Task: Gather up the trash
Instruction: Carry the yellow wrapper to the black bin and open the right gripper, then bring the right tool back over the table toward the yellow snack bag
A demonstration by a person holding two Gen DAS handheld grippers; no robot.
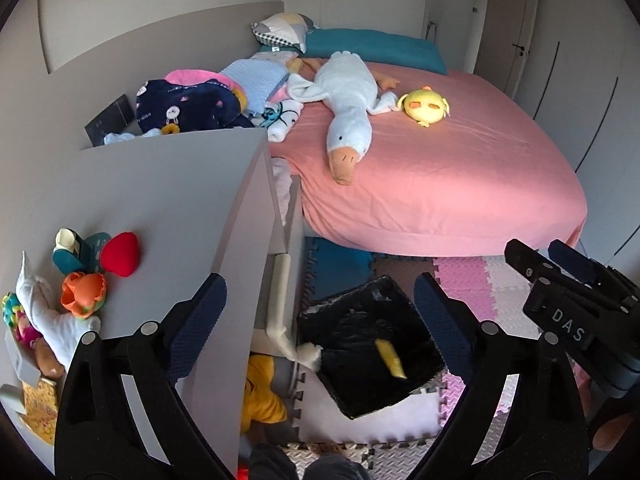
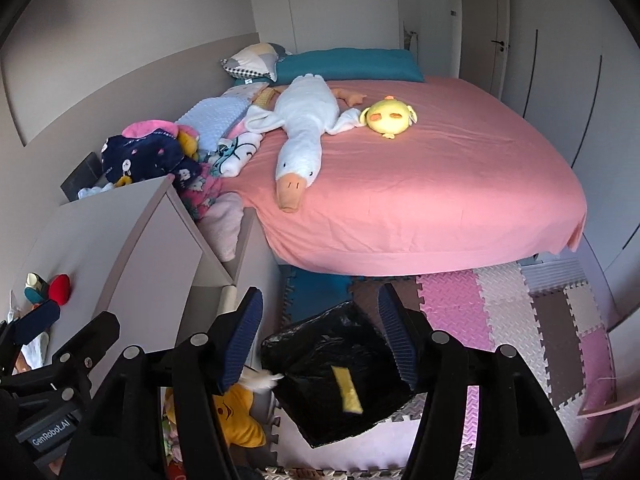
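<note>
While you hold both tongs over the floor by the bed, each one stands wide with nothing between its pads: the left tongs (image 1: pixel 320 304) frame the bin from above, and the right tongs (image 2: pixel 320 332) do the same in their own view. The right tongs also show at the right edge of the left view, and the left ones at the lower left of the right view.

Below you sits one bin (image 1: pixel 372 344) lined with a black bag, and one yellow scrap (image 1: pixel 391 358) lies inside it, on the bag. Just beside the bin's left corner lies one white fluffy bit (image 1: pixel 310 354), touching or nearly touching the rim; you cannot tell which. One yellow star cushion (image 2: pixel 236 420) sits on the floor to the left of the bin.

The floor (image 2: pixel 508 320) is covered with foam puzzle tiles in pink, white, brown and blue. To your left stands a grey cabinet (image 1: pixel 160 208), with a cluster of small toys (image 1: pixel 84 276) on its top, among them one red heart.

Beyond is one bed (image 2: pixel 440 200) with a pink sheet. On it you can count one long white goose (image 2: pixel 300 136), one round yellow chick (image 2: pixel 390 116), one teal pillow (image 2: pixel 348 65) and one patchwork cushion (image 2: pixel 256 60), plus a heap of clothes and blankets along the left side. Pale walls and wardrobe doors close the room.
</note>
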